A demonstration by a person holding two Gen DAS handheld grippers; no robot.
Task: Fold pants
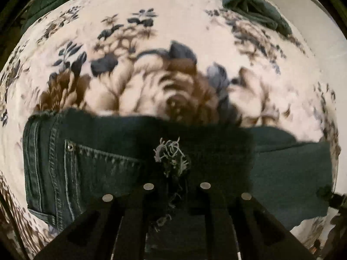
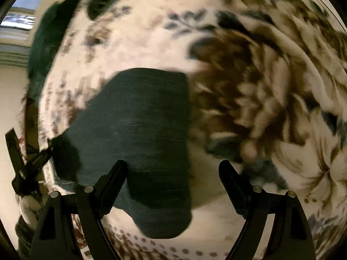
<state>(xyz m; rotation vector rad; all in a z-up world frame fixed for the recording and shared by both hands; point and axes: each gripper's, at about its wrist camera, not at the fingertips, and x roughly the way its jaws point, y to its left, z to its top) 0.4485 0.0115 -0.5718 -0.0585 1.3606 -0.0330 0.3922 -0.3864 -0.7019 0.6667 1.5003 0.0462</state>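
Observation:
The dark green jeans (image 1: 97, 164) lie folded on a floral bedspread (image 1: 173, 32); a back pocket with a rivet shows at the left, a frayed hem at the middle. My left gripper (image 1: 176, 186) is shut on the frayed hem fabric, holding that layer over the folded pants. In the right wrist view the same pants (image 2: 141, 134) show as a dark folded block. My right gripper (image 2: 173, 166) is open and empty just above them, its left finger (image 2: 115, 173) over the cloth, its right finger (image 2: 232, 177) over the bedspread.
Another folded dark green garment (image 1: 249, 4) lies at the far right of the bed. Dark green cloth (image 2: 49, 43) lies at the bed's far left edge in the right wrist view. A window (image 2: 19, 10) and wall lie beyond.

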